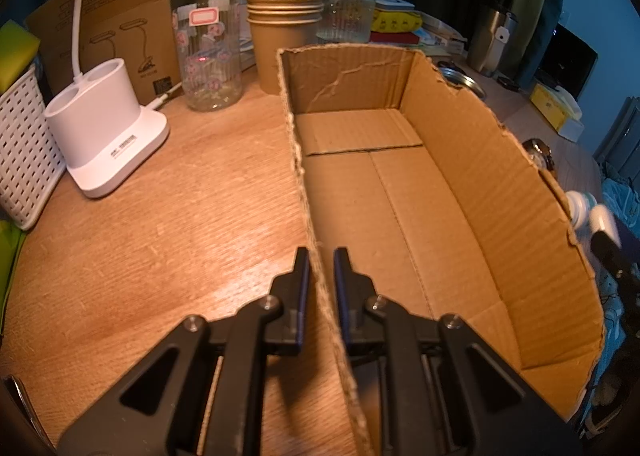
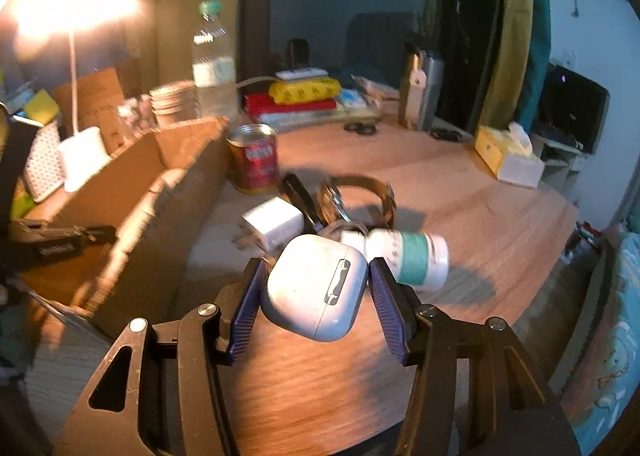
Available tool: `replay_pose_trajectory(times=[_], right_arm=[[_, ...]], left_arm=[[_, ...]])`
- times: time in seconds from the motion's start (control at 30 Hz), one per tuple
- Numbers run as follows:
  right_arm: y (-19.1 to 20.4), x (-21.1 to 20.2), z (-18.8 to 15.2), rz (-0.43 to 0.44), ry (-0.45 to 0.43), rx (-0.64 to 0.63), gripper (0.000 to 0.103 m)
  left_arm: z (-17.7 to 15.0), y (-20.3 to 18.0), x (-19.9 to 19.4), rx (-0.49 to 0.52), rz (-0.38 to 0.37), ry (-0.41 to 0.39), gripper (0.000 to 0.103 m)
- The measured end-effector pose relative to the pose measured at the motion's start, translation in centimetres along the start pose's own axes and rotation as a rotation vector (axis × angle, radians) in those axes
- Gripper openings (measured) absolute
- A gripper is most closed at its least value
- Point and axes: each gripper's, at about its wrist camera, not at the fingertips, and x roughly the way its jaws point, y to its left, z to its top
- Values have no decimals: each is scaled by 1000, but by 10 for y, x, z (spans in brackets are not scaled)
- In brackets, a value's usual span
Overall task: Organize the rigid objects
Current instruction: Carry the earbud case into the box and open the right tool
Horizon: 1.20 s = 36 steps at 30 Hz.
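The left gripper (image 1: 321, 256) pinches the near-left wall of an open cardboard box (image 1: 492, 192) on a wooden table (image 1: 160, 240), while the right gripper (image 2: 316, 270) clamps a white earbud case (image 2: 316, 290) just right of the box.

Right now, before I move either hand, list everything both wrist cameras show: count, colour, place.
Cardboard box: 1, brown, on the desk, nothing visible inside.
Earbud case: 1, white, between the right gripper's fingers.
Small bottle: 1, white with green band, lying on its side behind the case.
Charger plug: 1, white, right of the box.
Can: 1, red, upright by the box's far corner.
Watch: 1, dark strap, behind the plug.
Paper cups: stack, brown, behind the box.
Glass jar: 1, clear, flower print, left of the cups.
Lamp base: 1, white, far left.
Tissue box: 1, yellow and white, far right.
Left gripper: black, straddling the box's near wall.
Right gripper: black, around the case.
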Motion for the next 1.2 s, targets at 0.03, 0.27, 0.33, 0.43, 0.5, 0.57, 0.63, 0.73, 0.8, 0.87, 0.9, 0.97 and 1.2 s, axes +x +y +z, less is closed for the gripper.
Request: replay_pose_trajectory(times=[0.03,0.27,0.33,0.43,0.5,0.57,0.63,0.73,0.8,0.87,0.9,0.97,1.2], right_arm=[[3,-3,3,10,-9,-4,56],[27,-19,18,83,-61,-42,56],[34,-23,21,100,-73,-53,56],[45,-29,26,136,-89,-67,56],[52,-31,26,156,-94,-78,56],[61,-33,26,180,-98,-94,56],[70,-33,25,203,-95,-111,56],[81,-31,23,229,-84,-129,56],[87,-29,20,246,-72,-142,56],[91,-27,19,253,-63,-150,56],[93,-26,18,258,-57,-153,56],[98,-23,15,262,-48,-161,56],[108,-18,9,288,-16,-192,56]], left_arm=[[0,0,0,0,0,0,13],[0,0,0,0,0,-1,13],[0,0,0,0,1,-1,13],[0,0,0,0,1,-1,13],[0,0,0,1,0,0,13],[0,0,0,0,0,0,13],[0,0,0,1,0,-1,13],[0,0,0,0,1,-1,13],[0,0,0,0,0,-1,13],[0,0,0,0,0,-1,13],[0,0,0,0,0,-1,13],[0,0,0,0,0,-1,13],[-1,0,0,1,0,-1,13]])
